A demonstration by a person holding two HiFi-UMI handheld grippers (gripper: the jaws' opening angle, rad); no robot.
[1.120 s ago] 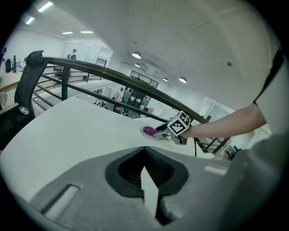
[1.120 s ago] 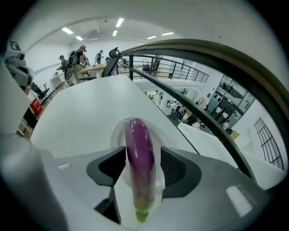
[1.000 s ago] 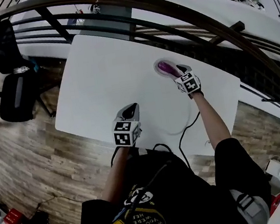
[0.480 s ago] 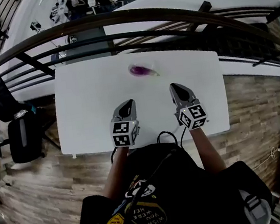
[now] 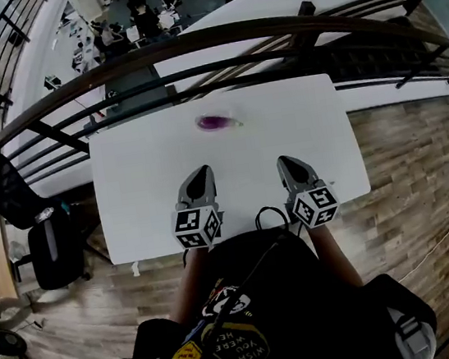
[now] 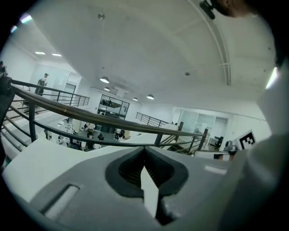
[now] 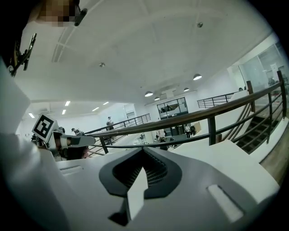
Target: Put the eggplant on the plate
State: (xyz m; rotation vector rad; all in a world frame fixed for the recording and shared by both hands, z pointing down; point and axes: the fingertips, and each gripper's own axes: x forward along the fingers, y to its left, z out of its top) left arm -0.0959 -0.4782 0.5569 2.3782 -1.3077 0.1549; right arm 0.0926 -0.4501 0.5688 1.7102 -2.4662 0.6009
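The purple eggplant (image 5: 215,122) lies on a small white plate (image 5: 233,123) near the far edge of the white table (image 5: 141,178). Both grippers hang over the table's near side, well short of the plate. My left gripper (image 5: 203,172) is shut with nothing in it, and so is my right gripper (image 5: 286,161). In the left gripper view the jaws (image 6: 145,150) meet, empty, and aim out over the railing. The right gripper view shows the same closed, empty jaws (image 7: 143,151). Neither gripper view shows the eggplant.
A dark curved railing (image 5: 189,43) runs just beyond the table's far edge, with a lower floor behind it. A black office chair (image 5: 52,248) stands at the left on the wooden floor. A black cable (image 5: 268,214) trails off the near edge between the grippers.
My right gripper left the eggplant on the plate, shut, and drew back toward the near edge. The left gripper rose a little. The head view swung to face the table squarely.
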